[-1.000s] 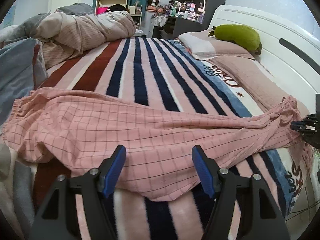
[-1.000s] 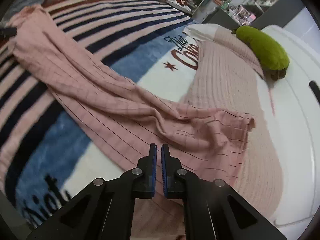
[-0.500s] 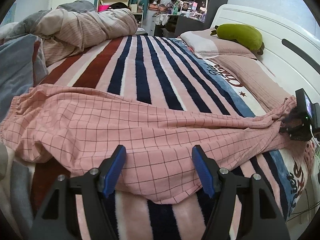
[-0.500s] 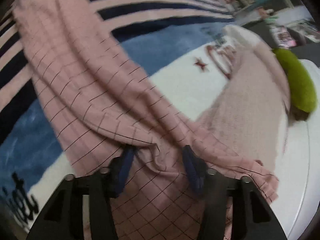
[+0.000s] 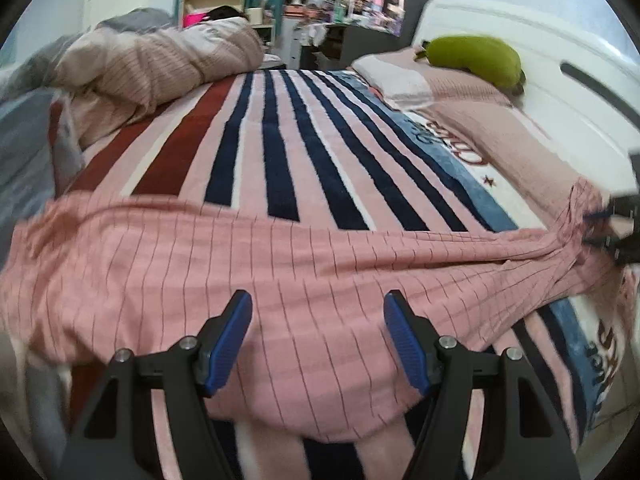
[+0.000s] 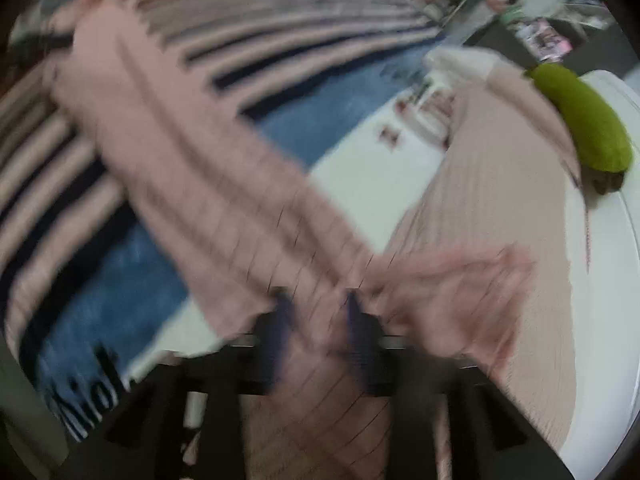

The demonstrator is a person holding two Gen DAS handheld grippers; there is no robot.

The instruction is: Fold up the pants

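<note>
The pink checked pants (image 5: pixel 248 272) lie spread across the striped blanket (image 5: pixel 280 152); the left gripper (image 5: pixel 318 340) hovers released over their near edge, while the right gripper (image 6: pixel 316 320) is opening with leg-end fabric between its jaws

Both wrist views look steeply down, close over the bed, sharing the pants (image 5: pixel 280 264) and green pillow (image 6: pixel 580 120).

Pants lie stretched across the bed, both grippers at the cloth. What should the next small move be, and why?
Probably close the right gripper on the leg end: its jaws are opening with pants fabric between them, though blur hides contact. The left gripper stands open over the wide end, gripping nothing.
</note>
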